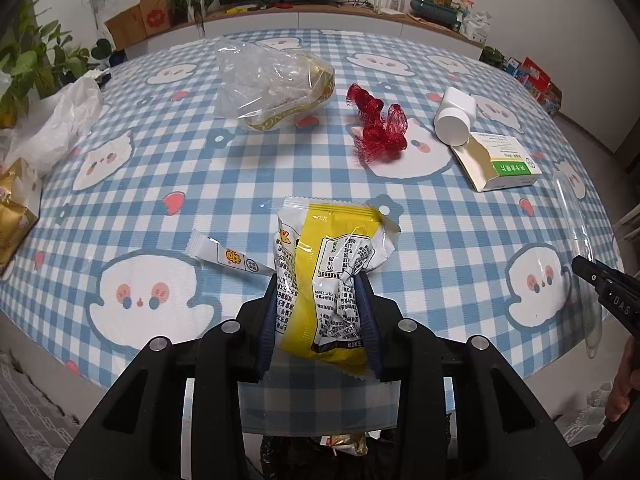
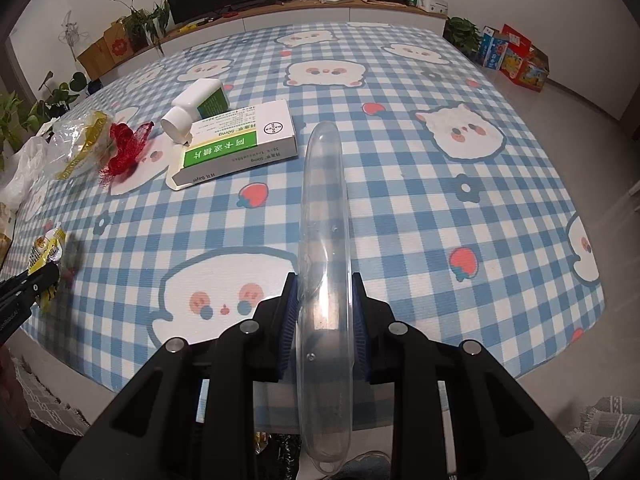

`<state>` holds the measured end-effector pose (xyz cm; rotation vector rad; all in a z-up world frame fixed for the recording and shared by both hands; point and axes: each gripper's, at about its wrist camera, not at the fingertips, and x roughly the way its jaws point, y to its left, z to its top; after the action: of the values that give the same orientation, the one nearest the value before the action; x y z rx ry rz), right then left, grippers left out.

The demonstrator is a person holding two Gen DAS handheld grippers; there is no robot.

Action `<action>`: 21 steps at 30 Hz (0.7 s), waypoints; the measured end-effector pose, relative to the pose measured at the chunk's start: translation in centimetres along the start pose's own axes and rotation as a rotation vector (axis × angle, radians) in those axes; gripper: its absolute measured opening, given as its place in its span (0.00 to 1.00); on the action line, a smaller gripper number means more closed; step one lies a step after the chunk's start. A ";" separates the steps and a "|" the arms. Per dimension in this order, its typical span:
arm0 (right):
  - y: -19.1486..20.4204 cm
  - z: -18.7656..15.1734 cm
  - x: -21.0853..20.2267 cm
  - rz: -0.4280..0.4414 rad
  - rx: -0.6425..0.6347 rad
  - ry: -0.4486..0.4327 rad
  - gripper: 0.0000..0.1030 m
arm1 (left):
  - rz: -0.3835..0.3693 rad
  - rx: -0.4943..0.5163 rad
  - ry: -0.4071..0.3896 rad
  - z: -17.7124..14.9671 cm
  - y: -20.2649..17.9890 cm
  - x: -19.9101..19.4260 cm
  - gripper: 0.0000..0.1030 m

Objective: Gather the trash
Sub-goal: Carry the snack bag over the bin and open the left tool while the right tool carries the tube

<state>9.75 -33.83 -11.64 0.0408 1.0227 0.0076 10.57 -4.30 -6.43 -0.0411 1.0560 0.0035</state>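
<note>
My left gripper is shut on a yellow and white snack wrapper, held above the near table edge. My right gripper is shut on a clear plastic lid, held on edge. On the checked tablecloth lie a small white sachet, red mesh netting, a clear plastic bag, a white bottle and a green and white medicine box. The box, bottle and netting also show in the right wrist view.
A white plastic bag and gold packets sit at the table's left edge. A dark bag with trash lies below the near edge. The right gripper's tip shows at right. Plants, a TV and boxes stand behind.
</note>
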 end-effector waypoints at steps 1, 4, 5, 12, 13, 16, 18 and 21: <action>0.1 -0.1 -0.2 0.003 -0.002 -0.003 0.24 | -0.003 0.002 -0.003 -0.1 0.0 -0.2 0.34; 0.2 -0.7 -0.8 0.006 -0.005 -0.013 0.24 | -0.012 -0.003 -0.007 -0.5 -0.2 -0.7 0.34; 0.3 -0.9 -1.0 0.010 -0.006 -0.016 0.24 | -0.015 -0.004 -0.007 -0.7 -0.2 -0.8 0.34; 0.9 -2.8 -3.0 0.017 -0.012 -0.046 0.24 | -0.044 0.001 -0.023 -2.0 -1.2 -2.5 0.34; 1.0 -3.1 -3.4 0.017 -0.014 -0.053 0.24 | -0.048 0.002 -0.026 -2.3 -1.4 -2.8 0.34; 1.2 -4.2 -4.6 0.021 -0.013 -0.073 0.24 | -0.057 0.005 -0.034 -3.1 -1.7 -3.7 0.34; 1.1 -5.0 -5.2 0.022 -0.012 -0.080 0.24 | -0.062 0.005 -0.038 -3.7 -1.8 -4.3 0.34; 1.1 -6.2 -5.9 0.019 -0.018 -0.093 0.24 | -0.069 0.000 -0.039 -4.8 -2.1 -4.8 0.34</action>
<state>1.37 -32.66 -9.75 0.0340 0.9292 0.0315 4.10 -6.44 -4.48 -0.0769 1.0154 -0.0583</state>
